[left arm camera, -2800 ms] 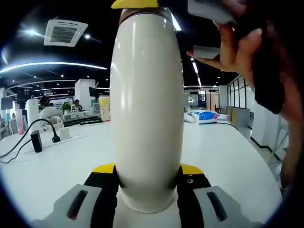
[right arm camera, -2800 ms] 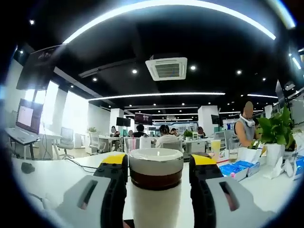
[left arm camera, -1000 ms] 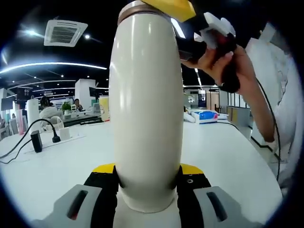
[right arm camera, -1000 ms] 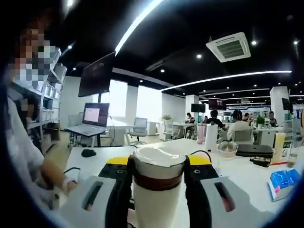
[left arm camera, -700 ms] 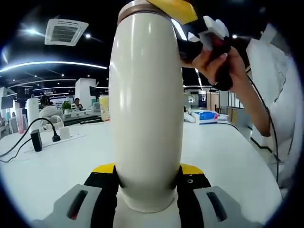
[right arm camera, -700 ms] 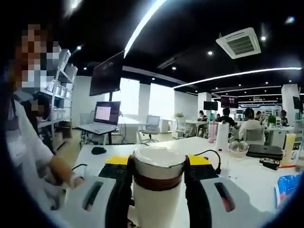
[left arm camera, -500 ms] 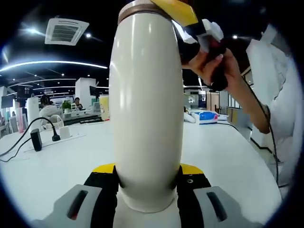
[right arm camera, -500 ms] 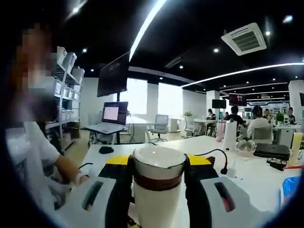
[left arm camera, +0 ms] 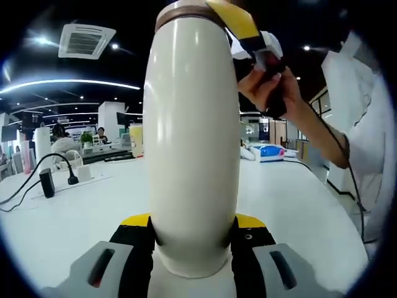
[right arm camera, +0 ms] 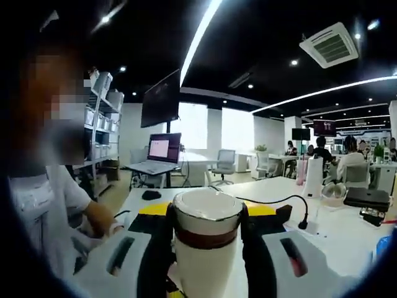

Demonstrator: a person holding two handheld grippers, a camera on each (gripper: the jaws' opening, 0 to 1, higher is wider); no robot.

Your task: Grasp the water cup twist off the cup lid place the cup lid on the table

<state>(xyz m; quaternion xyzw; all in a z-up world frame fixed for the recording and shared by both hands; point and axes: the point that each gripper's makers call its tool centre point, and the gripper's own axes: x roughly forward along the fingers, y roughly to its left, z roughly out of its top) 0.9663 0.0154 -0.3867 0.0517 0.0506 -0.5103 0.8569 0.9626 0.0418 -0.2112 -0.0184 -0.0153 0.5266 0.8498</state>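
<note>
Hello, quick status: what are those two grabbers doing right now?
Left hand-held gripper clamps cup. Right hand-held gripper clamps lid. Lid on cup. Nothing blocking.

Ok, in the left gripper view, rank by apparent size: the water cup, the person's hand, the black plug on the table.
1. water cup, largest, though nearness to the camera inflates it
2. hand
3. black plug, smallest, but it lies farther off

Open office: white desks [left arm camera: 74, 211], black ceiling, curved strip lights [right arm camera: 201, 28].
</note>
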